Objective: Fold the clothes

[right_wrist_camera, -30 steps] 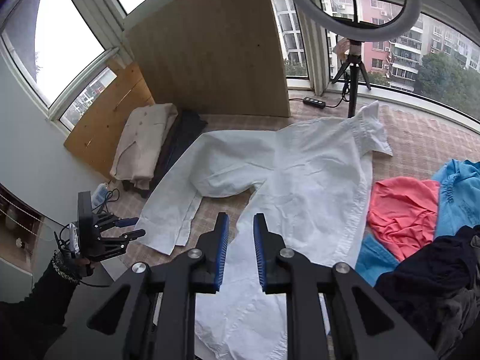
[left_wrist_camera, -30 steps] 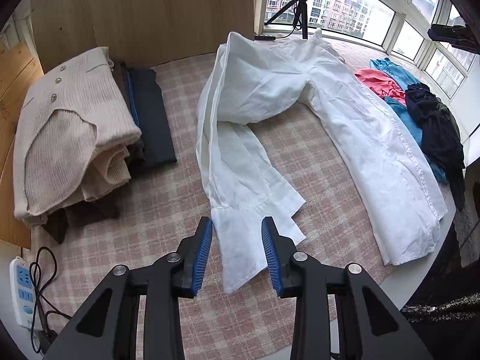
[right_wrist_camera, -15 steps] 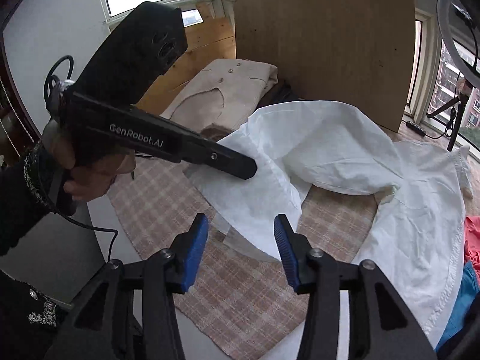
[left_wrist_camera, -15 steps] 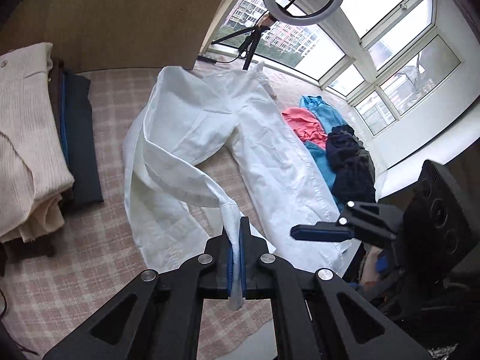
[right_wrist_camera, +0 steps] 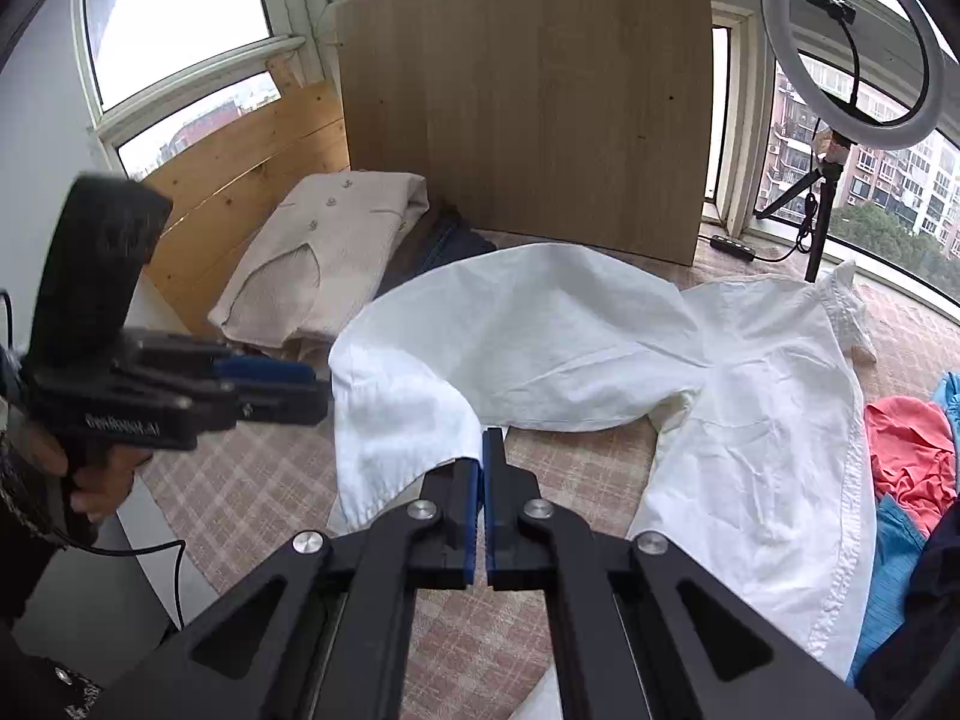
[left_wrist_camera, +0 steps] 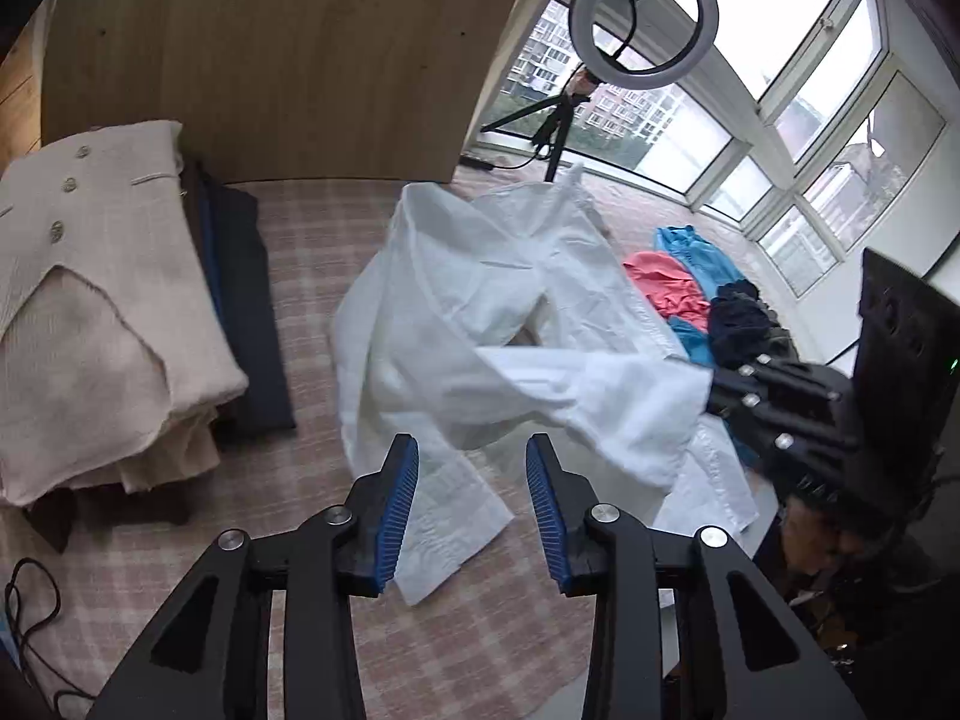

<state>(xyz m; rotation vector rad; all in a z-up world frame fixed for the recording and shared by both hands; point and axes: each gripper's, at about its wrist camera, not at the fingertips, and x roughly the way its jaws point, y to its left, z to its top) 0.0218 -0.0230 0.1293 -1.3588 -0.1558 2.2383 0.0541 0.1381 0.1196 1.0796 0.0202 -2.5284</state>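
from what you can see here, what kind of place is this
Probably a glazed balcony or sunroom in a flat, set up for recording clothes folding. Curved windows look out on apartment blocks, a ring light stands on a tripod, and a white shirt lies on a plaid cloth beside folded garments.

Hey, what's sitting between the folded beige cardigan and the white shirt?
In the left wrist view, a folded dark navy garment lies against the cardigan; then a bare strip of plaid cloth before the white shirt.
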